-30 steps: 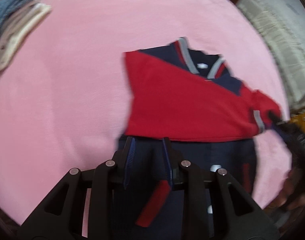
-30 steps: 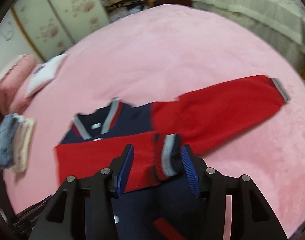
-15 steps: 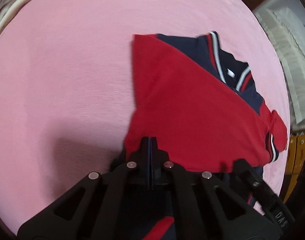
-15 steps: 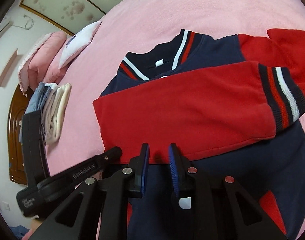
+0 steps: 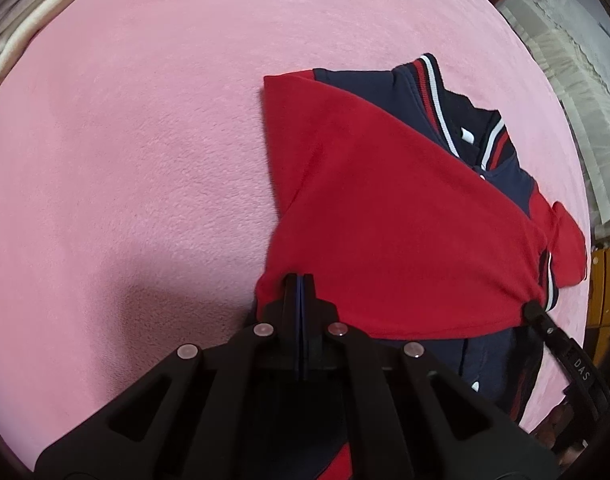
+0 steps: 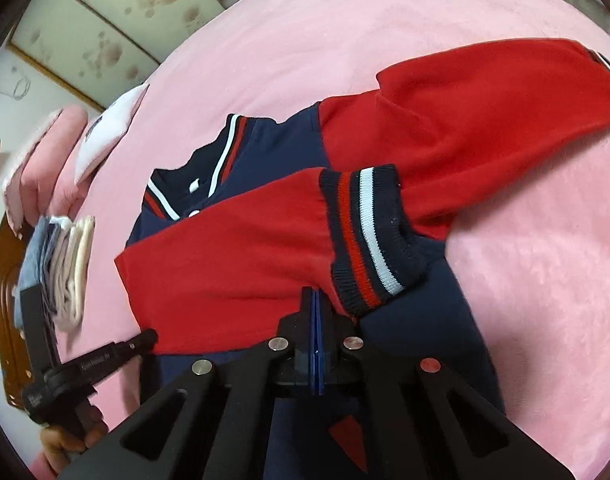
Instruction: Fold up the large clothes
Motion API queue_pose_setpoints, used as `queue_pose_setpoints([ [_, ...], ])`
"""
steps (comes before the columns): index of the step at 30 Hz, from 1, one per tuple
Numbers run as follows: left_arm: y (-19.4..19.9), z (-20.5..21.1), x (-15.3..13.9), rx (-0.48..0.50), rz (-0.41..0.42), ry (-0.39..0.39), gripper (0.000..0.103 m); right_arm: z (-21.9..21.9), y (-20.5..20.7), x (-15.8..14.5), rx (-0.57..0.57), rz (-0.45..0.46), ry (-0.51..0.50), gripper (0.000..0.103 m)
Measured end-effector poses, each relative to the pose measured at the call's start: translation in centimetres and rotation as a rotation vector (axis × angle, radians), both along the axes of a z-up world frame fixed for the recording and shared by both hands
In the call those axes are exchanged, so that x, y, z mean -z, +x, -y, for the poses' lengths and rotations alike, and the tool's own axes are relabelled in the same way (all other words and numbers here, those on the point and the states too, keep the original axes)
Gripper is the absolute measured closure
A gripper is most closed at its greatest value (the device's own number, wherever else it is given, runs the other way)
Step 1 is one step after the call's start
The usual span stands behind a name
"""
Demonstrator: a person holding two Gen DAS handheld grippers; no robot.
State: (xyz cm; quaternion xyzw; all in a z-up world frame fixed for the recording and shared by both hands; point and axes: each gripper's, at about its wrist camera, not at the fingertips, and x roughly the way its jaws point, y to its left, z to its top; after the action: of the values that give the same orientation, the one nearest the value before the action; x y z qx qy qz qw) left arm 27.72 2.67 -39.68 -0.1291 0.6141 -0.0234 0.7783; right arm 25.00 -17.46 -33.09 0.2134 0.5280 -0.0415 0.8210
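Varsity jacket flat on pink blanket. Left gripper and right gripper jaws together, tips at lower edge of folded red sleeve — whether cloth pinched, cannot tell. Second sleeve sprawls toward 2 o'clock — fold next.

Pink fleece blanket covered bed. Stack of folded clothes lay near its edge, pink pillow and white pillow beyond. Floral-panelled wardrobe stood behind. Cream lace cover lay alongside.
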Motion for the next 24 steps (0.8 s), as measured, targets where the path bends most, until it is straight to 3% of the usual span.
queue_pose_setpoints([
  [2,-0.3,0.0,-1.2,0.013,-0.008,0.02,0.102,-1.4,0.0,-1.0,-0.008,0.015,-0.083,0.103],
  [4,-0.2,0.8,-2.7,0.034,0.009,0.031,0.102,-2.6,0.0,-2.4,0.02,0.056,-0.097,0.103],
  [7,-0.4,2.0,-5.2,0.102,0.11,-0.075,0.102,-4.8,1.4,-3.6,-0.04,0.163,0.043,0.103],
  [8,-0.4,2.4,-5.8,0.117,0.139,-0.084,0.102,-5.6,2.6,-2.9,-0.088,0.139,0.126,0.103],
  [10,0.6,3.3,-5.7,0.141,0.164,-0.095,0.102,-6.9,4.2,-1.4,-0.14,0.088,0.175,0.103],
  [14,3.6,3.9,-3.3,0.111,0.131,-0.05,0.102,-8.5,7.5,1.8,-0.21,0.012,0.082,0.103],
  [16,4.2,3.0,-2.0,0.069,0.102,-0.026,0.102,-7.7,8.5,2.6,-0.17,0.018,0.092,0.103],
  [18,4.6,1.8,-1.2,0.026,0.088,-0.076,0.102,-6.1,8.8,2.5,-0.122,0.025,0.09,0.103],
  [22,4.5,0.5,-0.7,0.016,0.094,-0.118,0.102,-1.4,8.3,2.5,0.038,0.033,-0.064,0.103],
  [24,4.4,0.5,-0.6,0.01,0.101,-0.121,0.102,1.2,7.3,2.6,0.097,0.046,-0.001,0.103],
])
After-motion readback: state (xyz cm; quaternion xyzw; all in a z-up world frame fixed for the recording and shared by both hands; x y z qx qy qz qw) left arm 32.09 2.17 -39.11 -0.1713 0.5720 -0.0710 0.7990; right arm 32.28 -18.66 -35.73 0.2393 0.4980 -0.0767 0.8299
